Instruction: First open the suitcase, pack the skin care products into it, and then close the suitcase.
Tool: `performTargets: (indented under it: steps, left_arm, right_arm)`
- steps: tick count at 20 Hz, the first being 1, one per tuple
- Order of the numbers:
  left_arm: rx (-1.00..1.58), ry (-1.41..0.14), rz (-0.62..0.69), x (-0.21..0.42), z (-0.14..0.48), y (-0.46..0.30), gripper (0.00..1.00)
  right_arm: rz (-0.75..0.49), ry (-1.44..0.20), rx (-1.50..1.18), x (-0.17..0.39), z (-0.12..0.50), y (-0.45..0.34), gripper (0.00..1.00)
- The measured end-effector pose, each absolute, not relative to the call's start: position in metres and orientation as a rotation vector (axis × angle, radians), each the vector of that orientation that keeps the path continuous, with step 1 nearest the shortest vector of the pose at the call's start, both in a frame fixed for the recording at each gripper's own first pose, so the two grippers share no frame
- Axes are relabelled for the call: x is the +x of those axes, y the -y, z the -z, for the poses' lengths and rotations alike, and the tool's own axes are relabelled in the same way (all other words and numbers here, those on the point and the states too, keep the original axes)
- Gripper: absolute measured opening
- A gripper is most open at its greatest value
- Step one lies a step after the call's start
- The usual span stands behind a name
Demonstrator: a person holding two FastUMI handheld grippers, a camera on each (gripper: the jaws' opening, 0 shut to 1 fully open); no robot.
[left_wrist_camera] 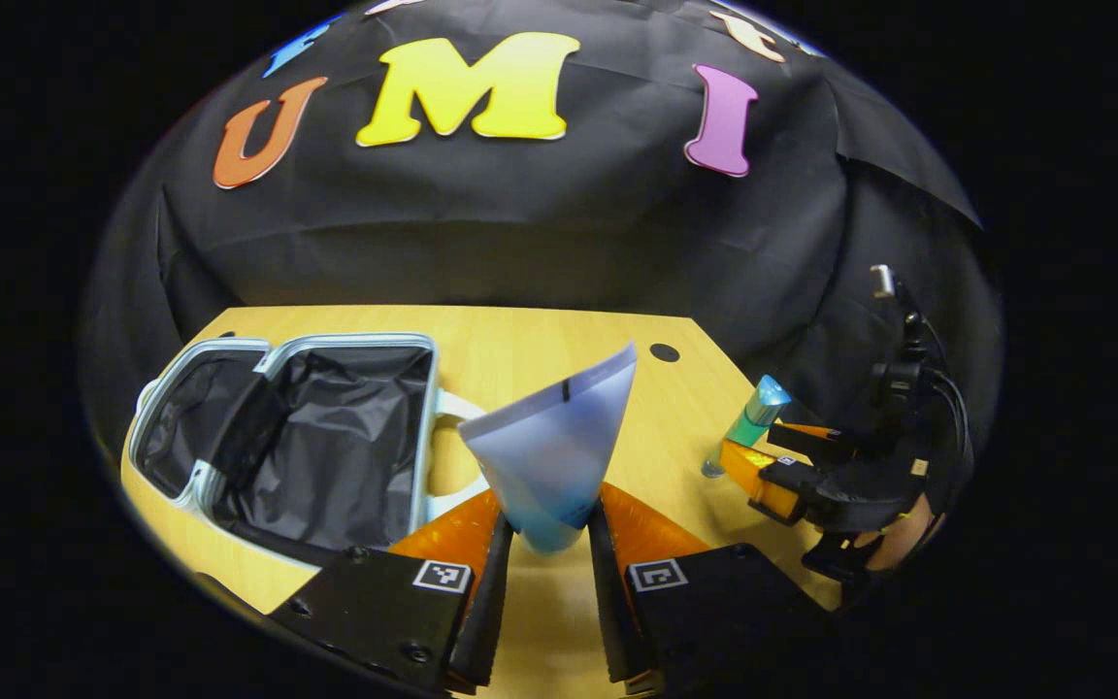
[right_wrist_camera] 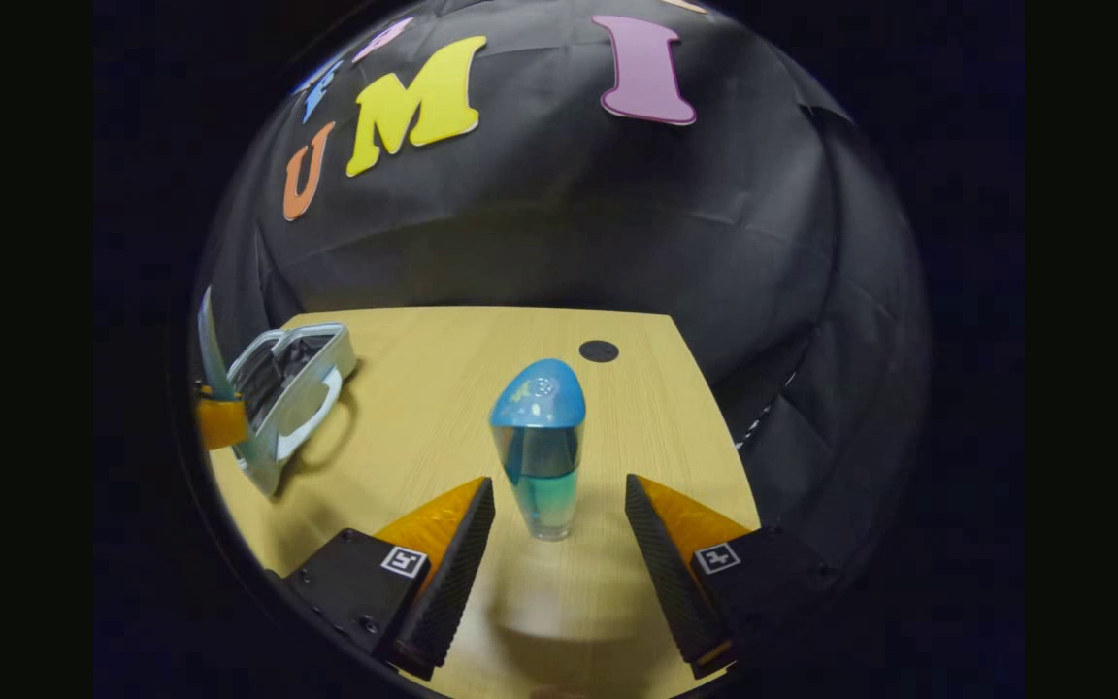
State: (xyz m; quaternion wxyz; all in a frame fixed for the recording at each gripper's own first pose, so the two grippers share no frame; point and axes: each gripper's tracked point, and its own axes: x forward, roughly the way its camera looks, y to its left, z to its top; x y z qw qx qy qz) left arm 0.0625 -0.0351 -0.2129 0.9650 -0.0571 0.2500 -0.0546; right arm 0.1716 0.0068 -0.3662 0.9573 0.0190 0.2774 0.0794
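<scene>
On the left side of the light wooden bench I see the small pale-blue hard-shell suitcase lying open, its black fabric lining exposed and its white handle facing the middle of the bench. In the right gripper view the same suitcase sits near the bench's left edge, well apart from the bottle.

My left gripper is clenched on the frosted pale-blue squeeze tube: both fingers press on its narrow lower end, and the wide flat crimped end fans upward and tilts to the right. The tube is held over the front middle of the bench, just right of the suitcase handle.

A small round black spot marks the bench toward its far right corner.

On the right, the clear tapered bottle with teal liquid and a rounded blue cap stands upright on the bench. My right gripper is released, its fingers spread on either side of the bottle's base with gaps on both sides. In the left gripper view that bottle stands near the bench's right edge, with the right gripper around it and a hand behind it.
</scene>
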Motion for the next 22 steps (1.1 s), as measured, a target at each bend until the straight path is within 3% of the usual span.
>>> performTargets:
  steps: [4,6,9,14,22]
  left_arm:
    - [-0.136,-0.507,0.047,0.047,0.208,-0.012,0.45]
    - [-0.143,-0.512,0.018,0.043,0.209,-0.036,0.45]
    - [-0.142,-0.513,-0.011,0.044,0.207,-0.071,0.45]
    - [-0.170,-0.555,-0.012,0.052,0.224,-0.122,0.45]
    - [-0.150,-0.757,0.020,0.079,0.288,-0.183,0.45]
  right_arm:
    - [-0.133,-0.557,0.010,0.185,0.374,-0.015,0.63]
    - [-0.115,-0.558,-0.017,0.182,0.370,-0.016,0.41]
    - [-0.117,-0.566,-0.033,0.163,0.360,-0.024,0.36]
    - [-0.139,-0.538,-0.046,0.112,0.303,-0.060,0.39]
    - [-0.117,-0.521,0.051,0.041,0.234,-0.135,0.39]
